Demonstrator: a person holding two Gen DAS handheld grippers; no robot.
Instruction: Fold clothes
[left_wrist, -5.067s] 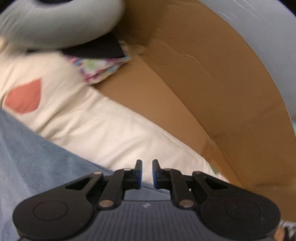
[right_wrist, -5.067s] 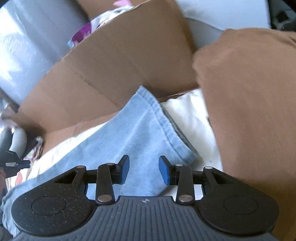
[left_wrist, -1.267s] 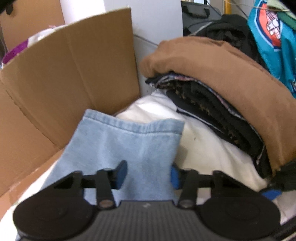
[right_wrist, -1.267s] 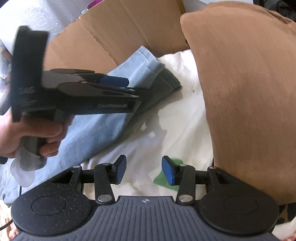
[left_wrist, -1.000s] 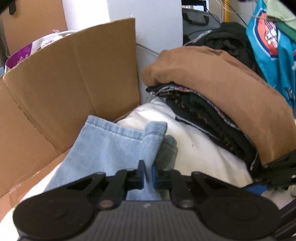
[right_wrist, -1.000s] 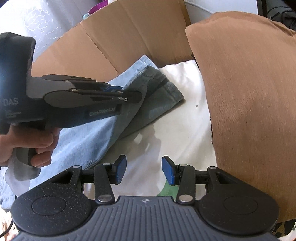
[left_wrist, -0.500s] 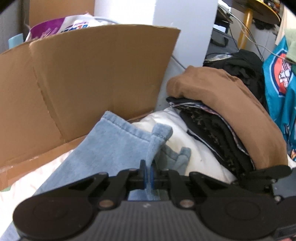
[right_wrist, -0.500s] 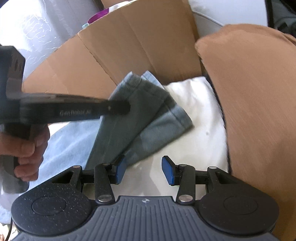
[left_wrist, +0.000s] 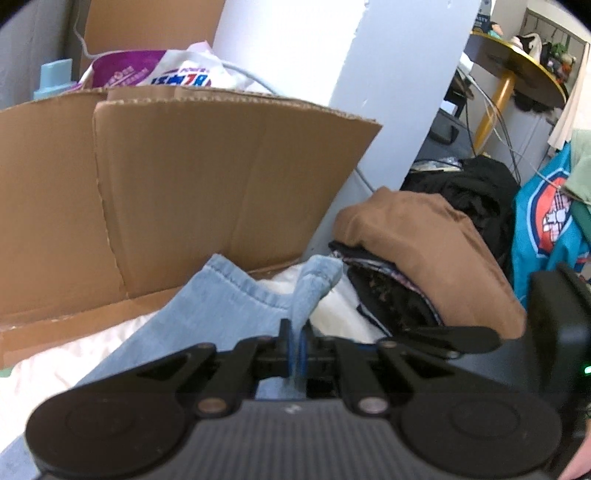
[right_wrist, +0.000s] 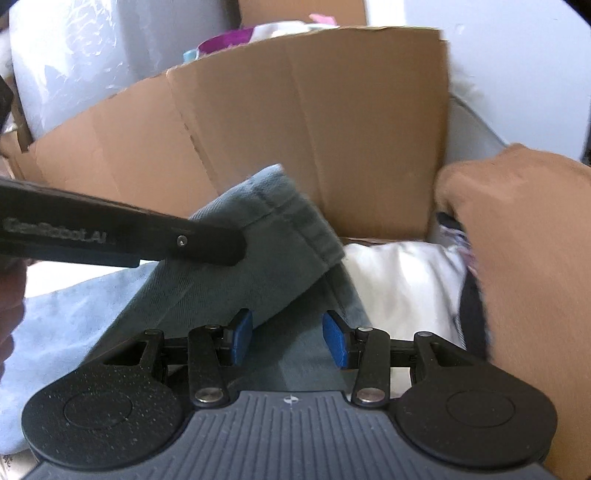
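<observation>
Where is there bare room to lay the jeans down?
One free patch: the white sheet between the jeans and the brown pile, with the cardboard behind it. The right side is crowded with stacked clothes.

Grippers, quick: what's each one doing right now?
Left gripper: shut on the blue jeans.
Right gripper: open, holding nothing, fingers over the jeans.

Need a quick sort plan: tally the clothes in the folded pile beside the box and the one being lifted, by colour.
Light blue denim garment: 1
Brown folded garment: 1
Black patterned folded garment: 1
Total: 3
</observation>
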